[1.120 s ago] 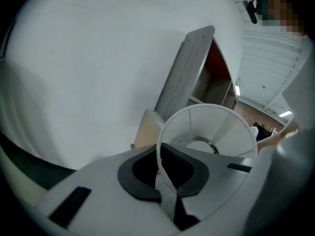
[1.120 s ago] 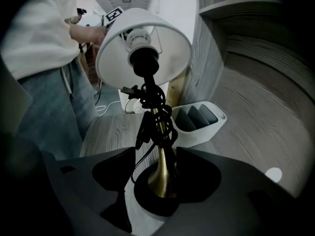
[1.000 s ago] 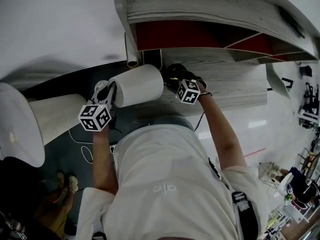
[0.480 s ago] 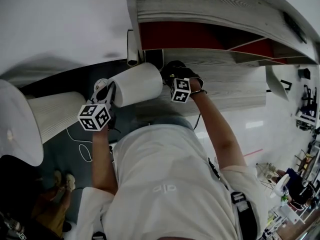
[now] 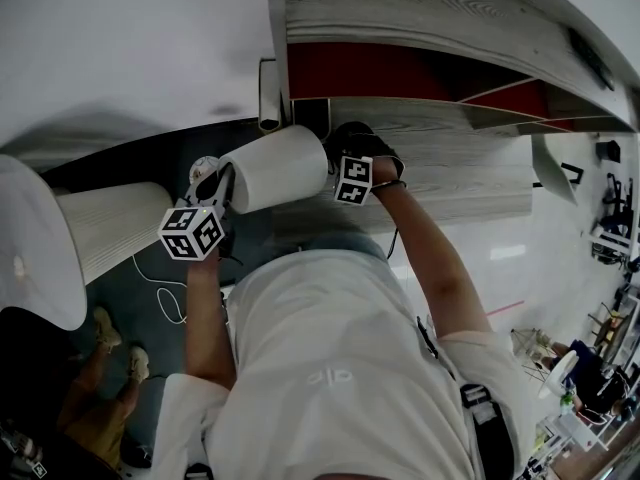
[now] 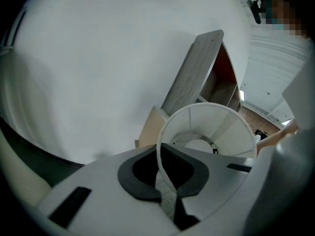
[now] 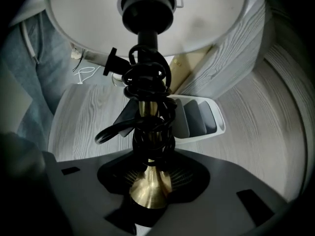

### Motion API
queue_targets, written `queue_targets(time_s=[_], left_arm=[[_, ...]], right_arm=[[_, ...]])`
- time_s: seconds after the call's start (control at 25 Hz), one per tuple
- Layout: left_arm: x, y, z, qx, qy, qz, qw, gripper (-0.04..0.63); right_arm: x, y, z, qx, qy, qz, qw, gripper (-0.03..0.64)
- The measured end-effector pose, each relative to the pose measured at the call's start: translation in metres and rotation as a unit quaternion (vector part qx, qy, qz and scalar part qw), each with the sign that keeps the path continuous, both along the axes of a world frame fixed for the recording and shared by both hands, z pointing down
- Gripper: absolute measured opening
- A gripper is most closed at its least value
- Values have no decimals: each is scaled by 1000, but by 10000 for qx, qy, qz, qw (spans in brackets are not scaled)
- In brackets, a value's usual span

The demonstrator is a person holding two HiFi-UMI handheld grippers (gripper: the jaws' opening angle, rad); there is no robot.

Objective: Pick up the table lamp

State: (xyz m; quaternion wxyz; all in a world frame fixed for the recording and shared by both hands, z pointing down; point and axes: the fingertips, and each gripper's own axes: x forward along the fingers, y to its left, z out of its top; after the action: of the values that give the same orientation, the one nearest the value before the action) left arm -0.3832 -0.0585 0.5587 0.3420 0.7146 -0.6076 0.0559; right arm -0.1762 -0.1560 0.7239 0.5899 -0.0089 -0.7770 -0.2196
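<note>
At the edge of the pale wood-grain bench, the white-shaded table lamp sat tipped on its side between both grippers. The left gripper had its fingers pinched shut on the shade's rim. The right gripper had just been closing its fingers onto the brass stem, which was wound with black cord. Both grasps looked set, and the lift remained.

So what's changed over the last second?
The right gripper shifted left in the head view, closer to the white cylindrical lampshade, and its jaws have just been closing onto the brass lamp stem wound with black cord. The left gripper stays shut on the shade's rim; the shade has barely moved.
</note>
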Motion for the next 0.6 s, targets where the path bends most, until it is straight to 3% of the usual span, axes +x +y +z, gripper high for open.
queue_targets(time_s=[0.28,0.6], left_arm=[[6,-1,-3,117,195,54,9997,18],[26,-11,-13,301,313,345,9985,18]], right_arm=[[5,0,-3,-12,-169,312,9994,170],[39,-2,-25,185,-278,841,9959,169]])
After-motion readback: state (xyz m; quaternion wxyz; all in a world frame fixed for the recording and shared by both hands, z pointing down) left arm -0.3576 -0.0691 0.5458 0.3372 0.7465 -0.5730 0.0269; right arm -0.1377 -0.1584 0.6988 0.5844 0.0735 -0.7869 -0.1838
